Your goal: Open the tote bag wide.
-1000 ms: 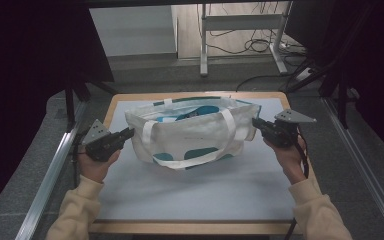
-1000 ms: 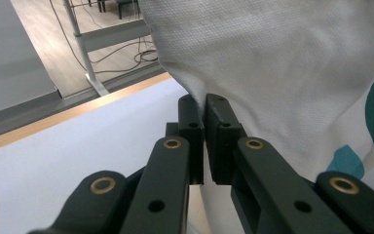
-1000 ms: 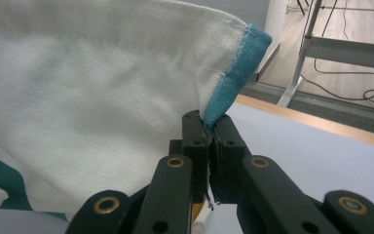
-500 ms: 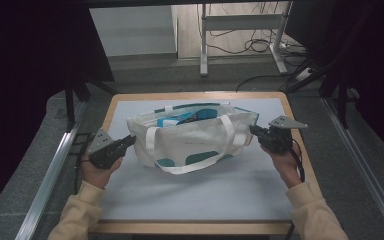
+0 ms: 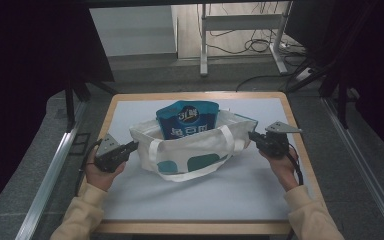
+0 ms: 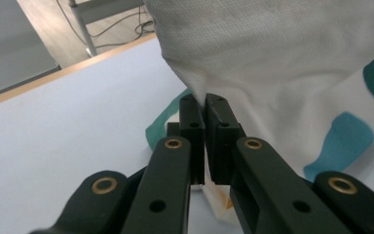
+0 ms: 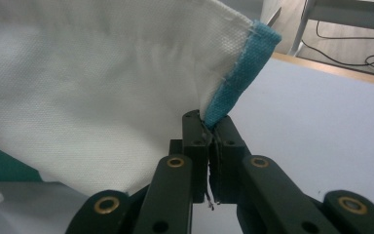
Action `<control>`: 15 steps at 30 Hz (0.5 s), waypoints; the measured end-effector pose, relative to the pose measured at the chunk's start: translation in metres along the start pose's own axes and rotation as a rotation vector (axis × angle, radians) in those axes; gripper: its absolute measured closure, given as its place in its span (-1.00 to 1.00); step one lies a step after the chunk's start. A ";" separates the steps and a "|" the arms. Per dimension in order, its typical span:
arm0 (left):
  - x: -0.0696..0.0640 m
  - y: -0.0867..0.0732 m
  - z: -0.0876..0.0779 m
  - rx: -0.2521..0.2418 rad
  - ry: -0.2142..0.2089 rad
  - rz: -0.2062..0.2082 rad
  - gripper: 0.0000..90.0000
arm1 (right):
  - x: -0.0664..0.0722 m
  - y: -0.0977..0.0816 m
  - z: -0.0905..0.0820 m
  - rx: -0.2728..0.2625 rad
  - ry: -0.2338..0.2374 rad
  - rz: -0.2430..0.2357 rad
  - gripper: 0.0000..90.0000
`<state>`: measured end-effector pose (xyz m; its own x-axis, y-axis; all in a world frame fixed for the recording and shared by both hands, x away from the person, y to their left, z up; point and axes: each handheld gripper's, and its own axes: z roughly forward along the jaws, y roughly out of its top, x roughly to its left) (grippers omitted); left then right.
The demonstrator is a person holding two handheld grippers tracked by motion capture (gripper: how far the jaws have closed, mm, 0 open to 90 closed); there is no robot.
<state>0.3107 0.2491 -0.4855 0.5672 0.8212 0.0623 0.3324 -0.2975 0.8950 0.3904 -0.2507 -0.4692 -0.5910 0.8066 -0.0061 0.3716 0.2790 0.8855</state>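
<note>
A white canvas tote bag with teal patches and white straps stands on the pale mat in the middle of the table. A blue snack pouch sticks up out of its open top. My left gripper is shut on the bag's left rim; in the left gripper view white fabric is pinched between the jaws. At the bag's right rim my right gripper is shut on the edge, and the right gripper view has the teal-bound edge caught between the jaws.
The mat lies on a wooden-edged table. Metal rails run along both sides. A metal stand and cables are on the floor beyond the far edge.
Both grippers have sunk toward the table with the bag's ends still in them. The bag's rim has dropped, and the blue pouch now stands up out of the opening.
</note>
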 end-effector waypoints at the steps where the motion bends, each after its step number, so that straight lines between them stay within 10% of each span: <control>1: 0.000 -0.002 0.002 0.006 -0.005 -0.010 0.95 | 0.000 -0.003 0.000 0.009 0.004 0.000 0.90; 15: 0.006 -0.018 0.019 0.073 -0.041 -0.085 0.96 | -0.001 -0.022 0.008 0.071 0.041 0.033 0.90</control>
<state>0.3222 0.2502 -0.5100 0.5647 0.8247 -0.0316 0.4339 -0.2641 0.8614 0.3881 -0.2533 -0.4923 -0.6061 0.7942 0.0433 0.4402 0.2896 0.8499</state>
